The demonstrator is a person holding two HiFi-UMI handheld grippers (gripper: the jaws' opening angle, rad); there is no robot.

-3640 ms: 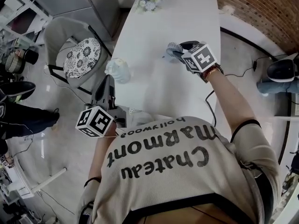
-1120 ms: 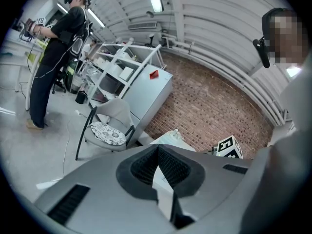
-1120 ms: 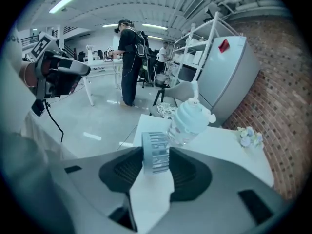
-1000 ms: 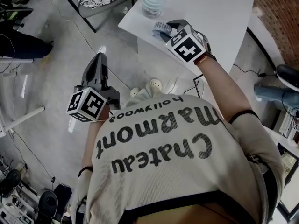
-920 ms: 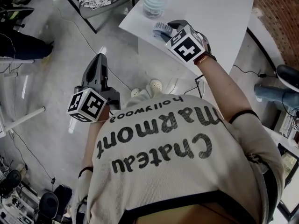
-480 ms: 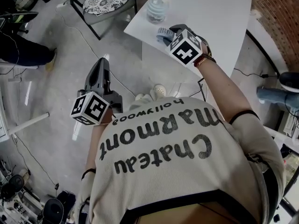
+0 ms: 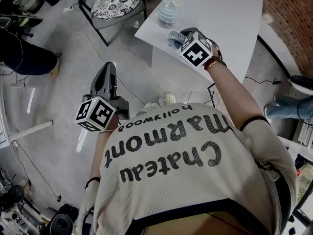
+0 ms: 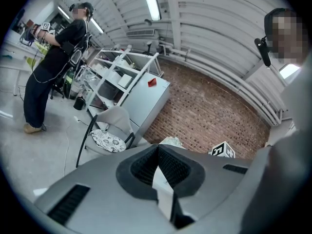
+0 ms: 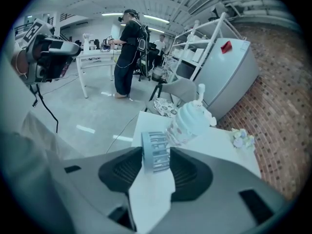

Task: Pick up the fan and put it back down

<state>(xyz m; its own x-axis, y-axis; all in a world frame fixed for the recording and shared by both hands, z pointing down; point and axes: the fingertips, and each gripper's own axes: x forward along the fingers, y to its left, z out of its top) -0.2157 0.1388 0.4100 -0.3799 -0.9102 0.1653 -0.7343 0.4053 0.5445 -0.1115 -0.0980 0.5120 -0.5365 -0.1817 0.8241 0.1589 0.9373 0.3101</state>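
Fan (image 9: 155, 147) is pinched by its grille in our right claw (image 9: 156, 160) at the table's (image 7: 230, 28) near left corner, near the bottle (image 9: 192, 123), probably for a steady lift. Left claw (image 8: 158, 152) is closed and empty, parked off the table to keep clear.

The left hand-held gripper (image 8: 158, 152) has its jaws closed on nothing, with a cushioned chair (image 8: 108, 139) at nine o'clock and a standing person (image 8: 51, 67) at ten.

White rectangular table (image 7: 230, 18) standing on a pale glossy floor (image 7: 63, 97), a pale bottle (image 7: 168, 14) with ribbed domed lid upright near its corner, small grilled fan (image 7: 174, 37) just beside it at the edge, whether resting there unclear, small flower bunch (image 9: 241, 138) farther along the top.
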